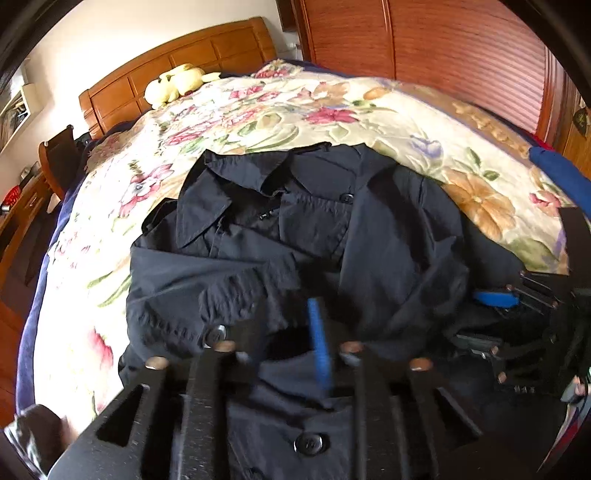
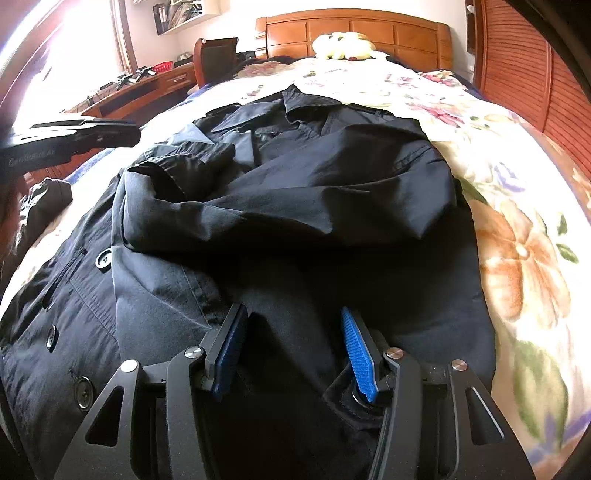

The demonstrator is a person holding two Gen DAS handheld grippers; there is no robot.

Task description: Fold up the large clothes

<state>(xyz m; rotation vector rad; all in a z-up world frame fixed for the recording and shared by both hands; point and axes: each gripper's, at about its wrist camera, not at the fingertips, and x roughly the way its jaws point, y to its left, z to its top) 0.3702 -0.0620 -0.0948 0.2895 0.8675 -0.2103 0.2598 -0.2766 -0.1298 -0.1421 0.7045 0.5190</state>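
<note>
**Dark coat bunched on the flowered bed**

I see the coat (image 2: pixel 280 206), a dark navy woven garment with a matte, finely creased cloth, lying collar-away on the quilted floral bedspread (image 2: pixel 517 258). One sleeve is thrown across its chest in a thick rounded fold; round plastic buttons dot the front placket. My right gripper (image 2: pixel 291 347) sits low over the hem with its ribbed blue pads (image 2: pixel 356 350) spread wide apart, dark cloth lying between them. From the left wrist, the left gripper (image 1: pixel 280 350) is smeared by blur: only one blue pad (image 1: pixel 320 343) shows, so I cannot tell how its jaws stand. A soft yellow plush toy (image 2: pixel 341 46) rests against the panelled wooden headboard (image 2: pixel 354 31).
</note>
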